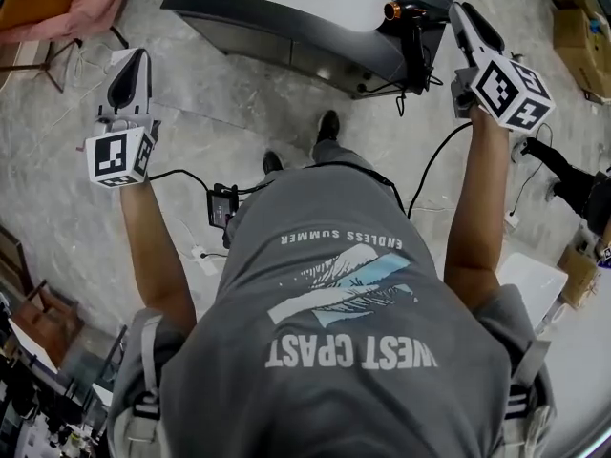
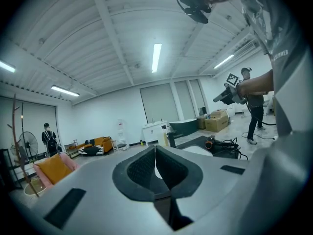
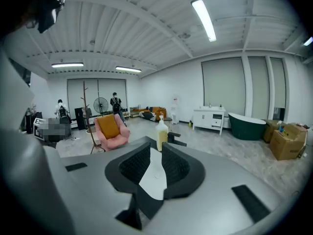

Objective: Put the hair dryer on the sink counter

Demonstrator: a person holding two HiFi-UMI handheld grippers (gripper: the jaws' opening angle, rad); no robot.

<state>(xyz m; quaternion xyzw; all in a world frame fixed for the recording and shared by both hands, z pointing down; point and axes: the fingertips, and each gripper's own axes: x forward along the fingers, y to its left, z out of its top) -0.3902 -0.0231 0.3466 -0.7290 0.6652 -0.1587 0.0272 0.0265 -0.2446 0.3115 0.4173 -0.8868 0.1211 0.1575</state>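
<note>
The black hair dryer (image 1: 412,29) with a copper nozzle lies on the right end of the dark sink counter (image 1: 220,12); its cord hangs over the front edge. The left gripper view shows the dryer (image 2: 215,143) on the counter too. My right gripper (image 1: 460,12) hovers just right of the dryer, apart from it. Its jaws (image 3: 155,148) stand narrowly open and empty, with the white basin (image 3: 154,177) showing through the gap. My left gripper (image 1: 136,57) hangs over the floor, left of the counter, its jaws (image 2: 155,148) shut on nothing.
A soap bottle (image 3: 161,135) and a black faucet (image 3: 177,141) stand at the counter's far side. A pink armchair (image 1: 67,3) sits at the far left and cardboard boxes (image 1: 582,36) at the far right. Cables trail over the floor by my feet. Another person (image 2: 254,114) stands to the right.
</note>
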